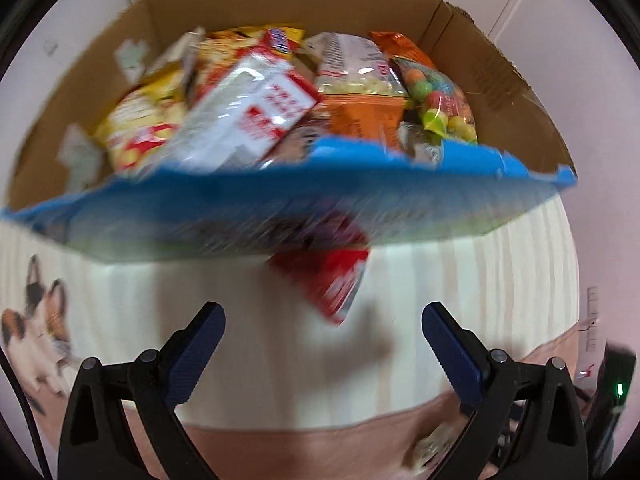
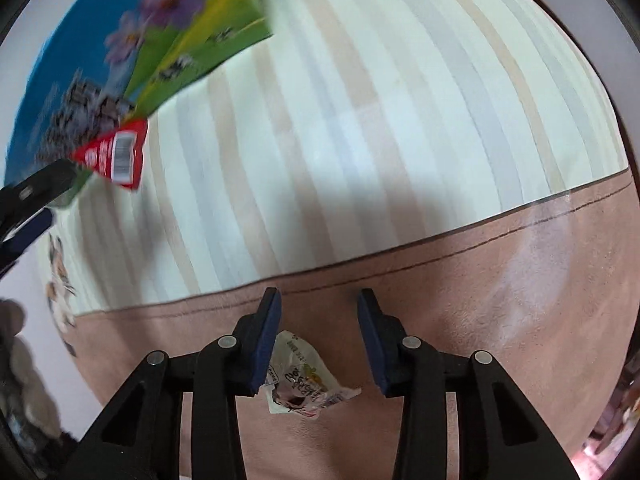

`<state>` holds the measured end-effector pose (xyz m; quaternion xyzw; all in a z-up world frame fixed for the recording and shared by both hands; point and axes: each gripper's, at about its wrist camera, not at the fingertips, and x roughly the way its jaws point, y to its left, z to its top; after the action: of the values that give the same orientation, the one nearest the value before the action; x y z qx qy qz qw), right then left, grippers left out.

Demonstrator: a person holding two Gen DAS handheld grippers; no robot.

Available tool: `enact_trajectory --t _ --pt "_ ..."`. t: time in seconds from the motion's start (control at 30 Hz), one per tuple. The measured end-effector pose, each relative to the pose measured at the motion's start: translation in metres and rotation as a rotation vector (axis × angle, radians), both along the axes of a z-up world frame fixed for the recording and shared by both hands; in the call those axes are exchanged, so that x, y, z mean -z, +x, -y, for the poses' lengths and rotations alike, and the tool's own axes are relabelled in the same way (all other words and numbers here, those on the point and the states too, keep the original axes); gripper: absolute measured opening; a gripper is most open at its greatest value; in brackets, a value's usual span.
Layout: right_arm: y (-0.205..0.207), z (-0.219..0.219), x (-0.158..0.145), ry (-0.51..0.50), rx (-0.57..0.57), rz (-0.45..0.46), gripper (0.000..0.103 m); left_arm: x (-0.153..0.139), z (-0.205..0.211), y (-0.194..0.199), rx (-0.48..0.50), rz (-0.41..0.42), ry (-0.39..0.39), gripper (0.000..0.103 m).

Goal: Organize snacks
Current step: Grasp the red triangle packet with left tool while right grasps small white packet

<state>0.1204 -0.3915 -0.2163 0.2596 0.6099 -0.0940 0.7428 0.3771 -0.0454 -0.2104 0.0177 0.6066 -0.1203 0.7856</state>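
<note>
A cardboard box point(image 1: 480, 64) with a blue printed outside point(image 1: 280, 204) stands on the striped cloth and holds several snack bags. A red and white snack packet point(image 1: 332, 280) lies blurred just outside the box's near wall; it also shows in the right wrist view point(image 2: 116, 156). My left gripper point(image 1: 322, 344) is open and empty, a short way in front of the packet. My right gripper point(image 2: 318, 336) is open above a small crumpled white wrapper point(image 2: 300, 384) that lies on the brown surface between its fingers.
The striped cream cloth point(image 2: 360, 120) has a cat print point(image 1: 36, 336) at its left. It ends at a brown surface point(image 2: 480, 320). The box's blue side with flowers and green point(image 2: 120, 40) shows at the right wrist view's upper left, with the left gripper's finger point(image 2: 28, 208) beside it.
</note>
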Motion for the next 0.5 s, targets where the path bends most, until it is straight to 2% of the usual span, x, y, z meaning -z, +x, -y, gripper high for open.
enact_trajectory --t 0.07,0.13,0.2,0.3,0.4,0.5 --pt "-0.002 0.005 -0.004 0.034 0.008 0.009 0.043 0.007 0.009 0.009 0.008 -0.008 0.002 0.1" --pt "-0.004 0.007 -0.004 0.047 0.014 0.008 0.047 0.013 0.015 0.016 0.012 -0.012 -0.005 0.088" --pt "-0.01 0.018 -0.003 0.072 0.017 0.008 0.053 0.016 0.022 0.019 0.004 -0.022 -0.009 0.067" --pt "-0.019 0.02 0.002 0.117 0.029 0.0 0.059 0.021 0.017 0.022 -0.022 -0.033 -0.023 0.043" --pt "-0.025 0.017 0.01 0.159 0.034 -0.012 0.065 0.024 0.0 0.015 -0.016 -0.037 -0.038 0.039" --pt "-0.024 0.0 0.017 0.163 0.007 -0.031 0.066 0.025 -0.013 -0.005 -0.001 -0.051 -0.032 0.039"
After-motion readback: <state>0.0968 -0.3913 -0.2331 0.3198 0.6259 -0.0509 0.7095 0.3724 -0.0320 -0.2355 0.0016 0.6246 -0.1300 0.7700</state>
